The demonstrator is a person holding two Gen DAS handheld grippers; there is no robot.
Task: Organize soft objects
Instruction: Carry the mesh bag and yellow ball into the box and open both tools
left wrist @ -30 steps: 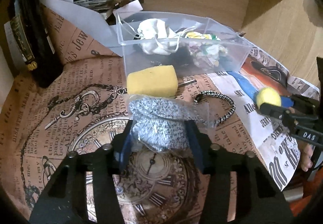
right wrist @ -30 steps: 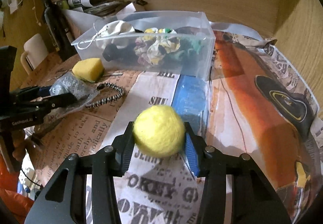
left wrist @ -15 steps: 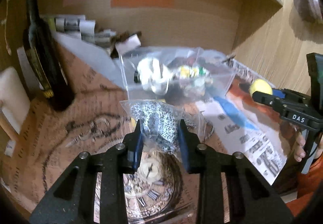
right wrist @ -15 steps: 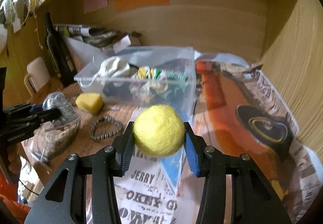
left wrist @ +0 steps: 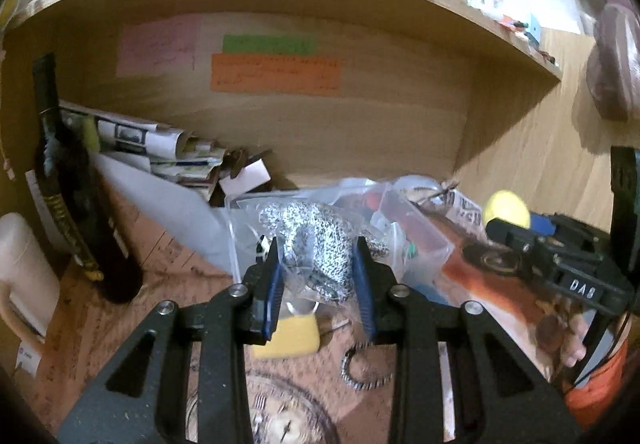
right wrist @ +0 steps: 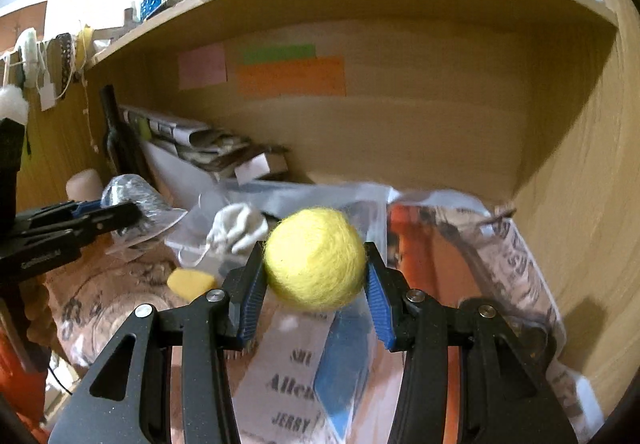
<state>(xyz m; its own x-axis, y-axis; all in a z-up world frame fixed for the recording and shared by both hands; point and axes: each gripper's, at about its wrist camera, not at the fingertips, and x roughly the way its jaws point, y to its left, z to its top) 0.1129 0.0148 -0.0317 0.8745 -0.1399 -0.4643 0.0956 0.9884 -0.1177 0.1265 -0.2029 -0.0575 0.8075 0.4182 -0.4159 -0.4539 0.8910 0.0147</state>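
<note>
Dim warm light, blown-out glare up top, motion blur, fisheye-bent edges w/ vignette.

Each fisheye looks forward along its own tongs, raised above the counter (left wrist: pixel 120 328) and facing the wooden back wall (right wrist: pixel 400 115). Both views share the orange note (left wrist: pixel 275 74), the clear bin (right wrist: pixel 280 199), somewhat blurred, and each catches the other tongs at its edge.

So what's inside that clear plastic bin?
In the clear plastic bin a white cloth shows; the yellow felt ball in the right claw hides the rest.
</note>
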